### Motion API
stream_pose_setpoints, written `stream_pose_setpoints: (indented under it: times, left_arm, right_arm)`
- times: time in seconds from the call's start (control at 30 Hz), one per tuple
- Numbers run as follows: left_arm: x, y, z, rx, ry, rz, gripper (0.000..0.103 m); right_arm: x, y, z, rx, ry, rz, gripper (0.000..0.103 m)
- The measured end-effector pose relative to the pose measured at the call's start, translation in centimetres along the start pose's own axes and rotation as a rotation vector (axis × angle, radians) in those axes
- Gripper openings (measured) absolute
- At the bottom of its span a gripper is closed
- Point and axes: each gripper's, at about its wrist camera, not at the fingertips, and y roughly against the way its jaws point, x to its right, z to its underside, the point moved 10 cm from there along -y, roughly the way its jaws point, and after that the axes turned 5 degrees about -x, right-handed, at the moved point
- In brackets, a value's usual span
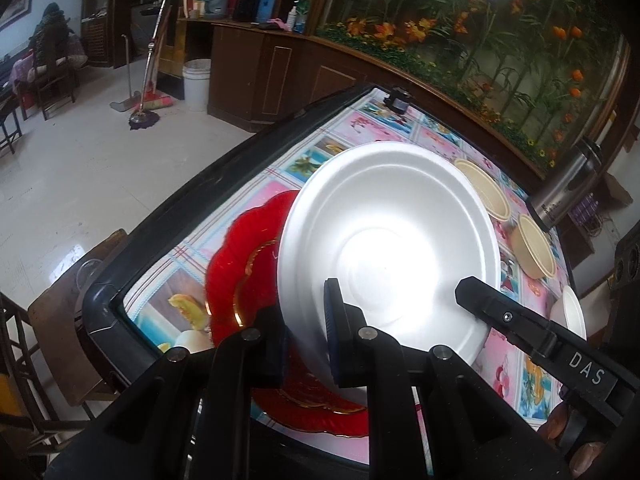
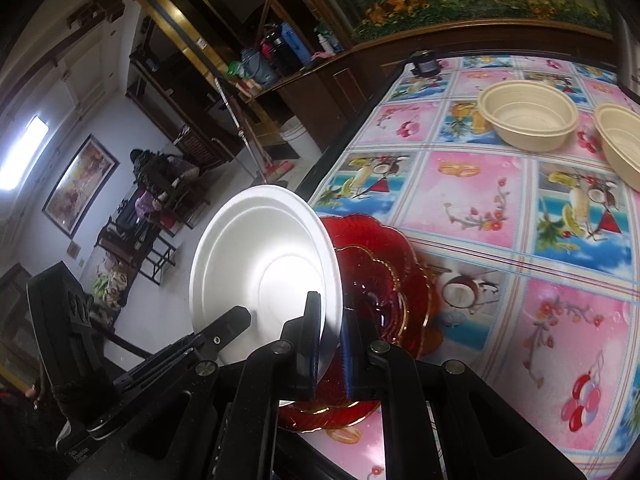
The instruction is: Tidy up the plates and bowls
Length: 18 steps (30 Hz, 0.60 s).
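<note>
Both tools grip one white plate (image 1: 384, 248) by its near rim: the left tool (image 1: 308, 340) and the right tool (image 2: 330, 352) are each clamped shut on its edge. That plate tilts above a red plate (image 2: 384, 280) lying on the surface (image 2: 500, 208). Two beige bowls (image 2: 528, 120) sit farther back, well apart.

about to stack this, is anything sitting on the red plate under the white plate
Nothing visible. The white plate is pinched at its rim by both grippers, left and right, tilted above the red plate, whose visible surface looks bare.
</note>
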Motion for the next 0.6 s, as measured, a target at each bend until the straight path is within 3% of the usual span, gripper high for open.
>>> stream_pose_setpoints:
  times: [0.6]
  left_arm:
    - [-1.3, 0.0, 0.6, 0.009, 0.031, -0.085, 0.013]
  right_arm:
    - [-1.3, -1.8, 0.7, -0.045, 0.052, -0.081, 0.009]
